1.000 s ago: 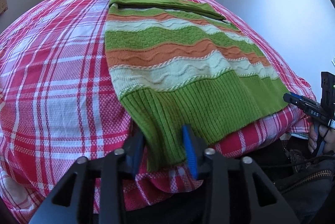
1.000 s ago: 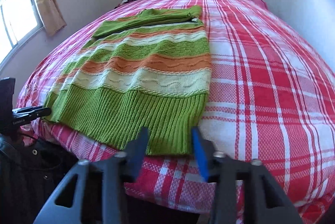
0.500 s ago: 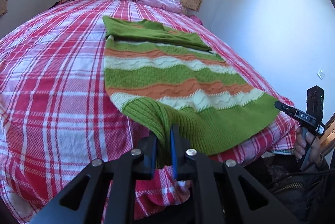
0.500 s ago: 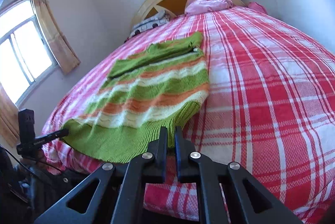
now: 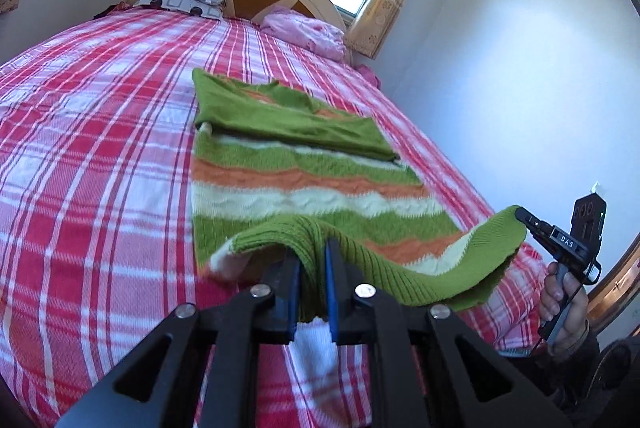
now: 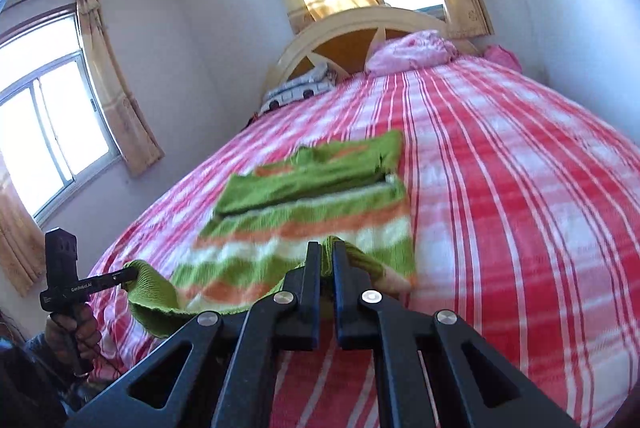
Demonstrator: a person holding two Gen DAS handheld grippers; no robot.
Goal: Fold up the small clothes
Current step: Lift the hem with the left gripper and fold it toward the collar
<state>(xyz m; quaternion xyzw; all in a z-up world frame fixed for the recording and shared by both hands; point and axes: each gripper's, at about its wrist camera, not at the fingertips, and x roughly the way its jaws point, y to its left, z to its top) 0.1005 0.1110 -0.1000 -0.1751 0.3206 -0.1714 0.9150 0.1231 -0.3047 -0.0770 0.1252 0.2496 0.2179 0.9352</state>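
Our checked bed (image 5: 92,132) carries the striped sweater (image 5: 304,184), sleeves already folded across its far end, and the ribbed green hem (image 5: 420,280) raised off the cover. Our left gripper (image 5: 311,270) and right gripper (image 6: 327,260) each pinch a hem corner. Should we pull unevenly, the hem between could sag and crease crooked, or the thick knit slip out.
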